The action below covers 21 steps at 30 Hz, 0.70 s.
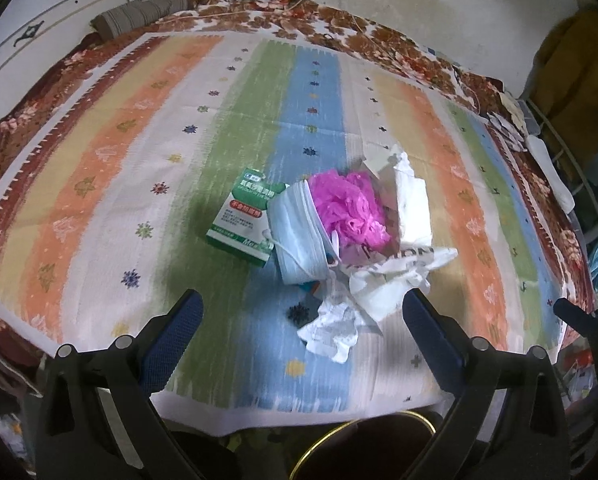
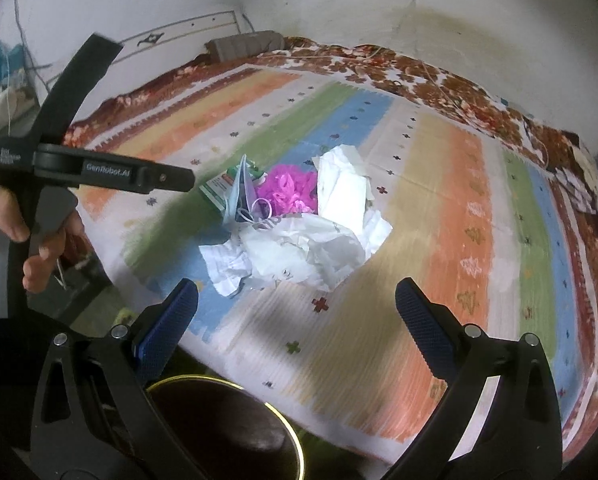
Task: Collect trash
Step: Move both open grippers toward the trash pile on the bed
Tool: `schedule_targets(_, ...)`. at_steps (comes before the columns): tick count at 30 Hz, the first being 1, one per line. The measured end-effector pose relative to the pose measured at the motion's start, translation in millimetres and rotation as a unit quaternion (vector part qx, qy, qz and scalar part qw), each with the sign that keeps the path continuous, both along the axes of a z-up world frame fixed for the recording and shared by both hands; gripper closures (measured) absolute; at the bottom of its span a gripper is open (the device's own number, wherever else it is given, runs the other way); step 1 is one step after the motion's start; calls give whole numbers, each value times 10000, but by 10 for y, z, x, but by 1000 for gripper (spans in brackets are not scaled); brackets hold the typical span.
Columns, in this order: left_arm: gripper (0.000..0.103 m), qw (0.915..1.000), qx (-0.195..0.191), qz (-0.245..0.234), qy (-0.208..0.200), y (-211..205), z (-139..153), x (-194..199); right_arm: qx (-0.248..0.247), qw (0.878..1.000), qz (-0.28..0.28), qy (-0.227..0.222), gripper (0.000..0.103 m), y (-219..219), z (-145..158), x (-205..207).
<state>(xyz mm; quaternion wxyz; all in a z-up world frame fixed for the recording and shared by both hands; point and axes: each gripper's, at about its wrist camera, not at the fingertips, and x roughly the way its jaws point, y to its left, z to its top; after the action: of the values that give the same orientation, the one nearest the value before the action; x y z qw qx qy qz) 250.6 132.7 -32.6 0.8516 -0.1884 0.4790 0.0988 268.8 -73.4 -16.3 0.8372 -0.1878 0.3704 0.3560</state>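
With both my left gripper (image 1: 301, 312) and right gripper (image 2: 297, 300) spread wide and empty, I should close low around the crumpled paper (image 1: 331, 330) first, nearest the bin (image 2: 227, 428).

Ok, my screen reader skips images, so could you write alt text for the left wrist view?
A trash pile sits on a striped bedspread: a green and white carton, a pale blue face mask, a crumpled pink plastic bag and white crumpled paper. The open left gripper hovers short of it, empty.
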Motion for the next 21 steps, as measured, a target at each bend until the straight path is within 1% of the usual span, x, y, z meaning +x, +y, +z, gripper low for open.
schedule_targets(2, 6, 10000, -39, -22, 27, 34, -58, 61, -59, 10000, 60, -27, 9, 51, -46, 55)
schedule_targets(5, 9, 9998, -168, -28, 100, 104, -157, 158, -136, 9998, 106, -65, 9, 119, -111, 166)
schedule_targets(10, 10, 9996, -41, 132, 262, 215, -287, 318, -215, 9995, 199, -72, 11, 208, -241, 380)
schedule_targets(11, 10, 9995, -72, 134, 264, 238, -310, 352, -227, 9995, 227, -40, 13, 225, -269, 416)
schedule_targets(14, 10, 9994, -164, 135, 279, 291, -360, 450, -314, 9990, 304, -19, 14, 284, -352, 536)
schedule_targets(16, 12, 9992, -257, 126, 295, 315, -389, 521, -363, 9988, 323, -22, 14, 322, -408, 609)
schedule_targets(17, 14, 9990, -292, 130, 308, 320, -404, 565, -370, 9988, 333, -12, 16, 341, -432, 653)
schedule_targets(21, 19, 9985, -318, 90, 428, 275, -477, 736, -479, 9978, 445, 50, 21, 422, -546, 790)
